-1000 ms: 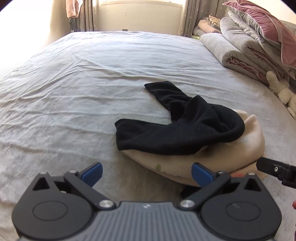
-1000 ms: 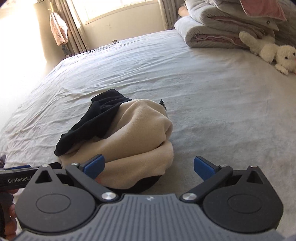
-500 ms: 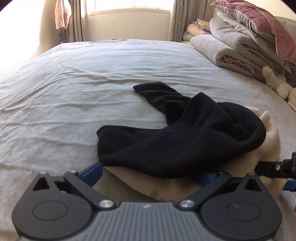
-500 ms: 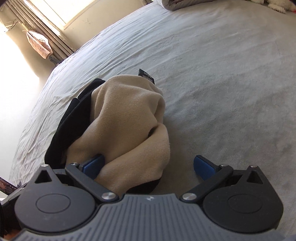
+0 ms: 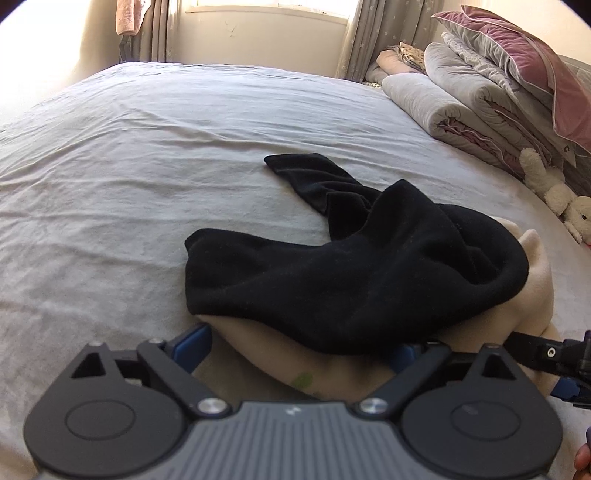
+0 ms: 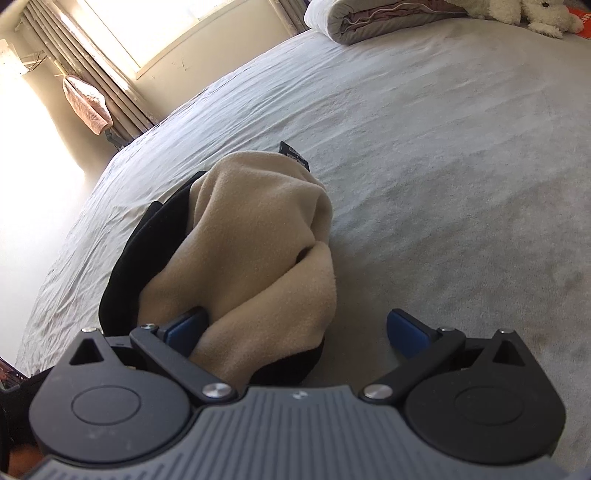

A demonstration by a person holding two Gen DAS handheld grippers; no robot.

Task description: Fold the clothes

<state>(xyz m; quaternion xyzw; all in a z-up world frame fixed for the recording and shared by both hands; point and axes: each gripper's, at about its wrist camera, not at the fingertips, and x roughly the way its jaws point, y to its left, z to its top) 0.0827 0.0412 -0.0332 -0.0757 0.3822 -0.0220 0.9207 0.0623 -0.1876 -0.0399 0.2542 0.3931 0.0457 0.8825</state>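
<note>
A black garment [image 5: 332, 280] lies draped over a crumpled beige garment [image 5: 332, 373] on the grey bed sheet [image 5: 129, 177]. My left gripper [image 5: 297, 350] straddles the near edge of this pile. Its jaws are closing with the beige cloth between them, and the black cloth partly hides the right pad. In the right wrist view the beige garment [image 6: 258, 236] bulges over the black garment [image 6: 147, 251]. My right gripper [image 6: 295, 328] stands open around the pile's near end, left pad against the beige cloth, right pad clear of it over bare sheet. In the left wrist view the right gripper [image 5: 546, 354] shows at the right edge.
Folded quilts with a pink pillow [image 5: 487, 96] are stacked along the bed's right side, with a white plush toy [image 5: 554, 192] beside them. A window with curtains [image 5: 258, 22] and a hanging pink towel [image 6: 88, 103] stand beyond the far edge.
Both grippers have sunk toward the pile and now reach around its near edges. The right gripper's view has rolled. The left jaws have narrowed a little.
</note>
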